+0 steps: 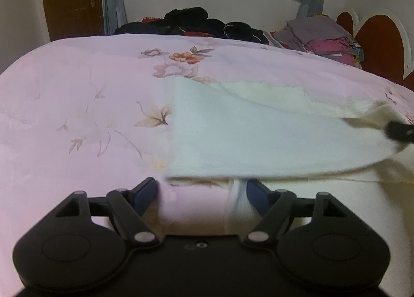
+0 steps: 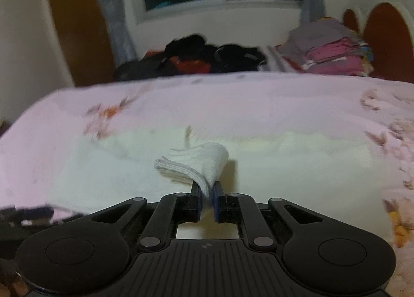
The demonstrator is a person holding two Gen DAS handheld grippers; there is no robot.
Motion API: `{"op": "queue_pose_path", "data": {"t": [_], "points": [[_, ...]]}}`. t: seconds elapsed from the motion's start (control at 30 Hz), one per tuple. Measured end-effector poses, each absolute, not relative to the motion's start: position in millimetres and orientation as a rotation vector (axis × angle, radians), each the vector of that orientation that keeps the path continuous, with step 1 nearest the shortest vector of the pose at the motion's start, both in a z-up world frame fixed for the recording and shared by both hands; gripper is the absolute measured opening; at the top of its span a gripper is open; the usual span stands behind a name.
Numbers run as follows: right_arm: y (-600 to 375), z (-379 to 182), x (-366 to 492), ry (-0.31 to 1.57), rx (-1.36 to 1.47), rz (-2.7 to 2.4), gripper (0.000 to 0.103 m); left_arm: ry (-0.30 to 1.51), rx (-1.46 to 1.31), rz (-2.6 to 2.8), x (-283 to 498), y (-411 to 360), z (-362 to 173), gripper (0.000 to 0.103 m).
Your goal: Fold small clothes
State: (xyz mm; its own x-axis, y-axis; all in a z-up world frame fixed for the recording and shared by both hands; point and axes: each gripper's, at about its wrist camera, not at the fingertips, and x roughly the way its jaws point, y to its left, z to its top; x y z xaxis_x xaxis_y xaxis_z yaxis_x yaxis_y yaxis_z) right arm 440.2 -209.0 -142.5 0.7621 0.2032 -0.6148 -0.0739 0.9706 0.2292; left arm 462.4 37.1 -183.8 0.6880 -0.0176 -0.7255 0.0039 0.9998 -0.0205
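Note:
A white cloth point(image 1: 258, 136) lies on the pink flowered bedspread point(image 1: 77, 95), its right part lifted off the bed. My left gripper point(image 1: 201, 187) is open at the cloth's near edge, and a strip of white cloth hangs by its right finger point(image 1: 256, 188). My right gripper point(image 2: 207, 193) is shut on a bunched corner of the white cloth point(image 2: 201, 165) and holds it above the rest of the cloth point(image 2: 116, 167). Its dark tip also shows at the right edge of the left wrist view point(image 1: 399, 131), gripping that raised corner.
A heap of dark clothes point(image 1: 196, 23) lies at the far side of the bed. A stack of folded grey and pink clothes point(image 1: 320, 38) sits at the far right by the red headboard point(image 1: 380, 48). A window and curtains are behind.

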Motion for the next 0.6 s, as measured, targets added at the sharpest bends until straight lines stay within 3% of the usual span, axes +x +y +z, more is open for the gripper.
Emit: {"op": "queue_pose_path", "data": {"t": [0.03,0.13,0.2,0.3,0.6], "points": [[-217.8,-139.0,438.9,0.684,0.210,0.138,0.008,0.807,-0.016,-0.012,464.0,37.2,-184.5,0.073],[-246.2,-137.6,436.9,0.697,0.250,0.093,0.008,0.778,-0.007,-0.018,465.7,35.4,-184.5,0.058],[-262.8,-144.1,436.2,0.722,0.271,0.057,0.008,0.755,-0.001,-0.036,464.6,32.4,-183.6,0.033],[-291.2,-156.6,431.8,0.761,0.353,0.008,0.008,0.733,0.020,-0.064,461.2,25.1,-181.5,0.014],[-322.9,-173.2,418.9,0.797,0.385,-0.080,0.009,0.751,0.012,-0.076,462.3,25.7,-180.5,0.011]]}}
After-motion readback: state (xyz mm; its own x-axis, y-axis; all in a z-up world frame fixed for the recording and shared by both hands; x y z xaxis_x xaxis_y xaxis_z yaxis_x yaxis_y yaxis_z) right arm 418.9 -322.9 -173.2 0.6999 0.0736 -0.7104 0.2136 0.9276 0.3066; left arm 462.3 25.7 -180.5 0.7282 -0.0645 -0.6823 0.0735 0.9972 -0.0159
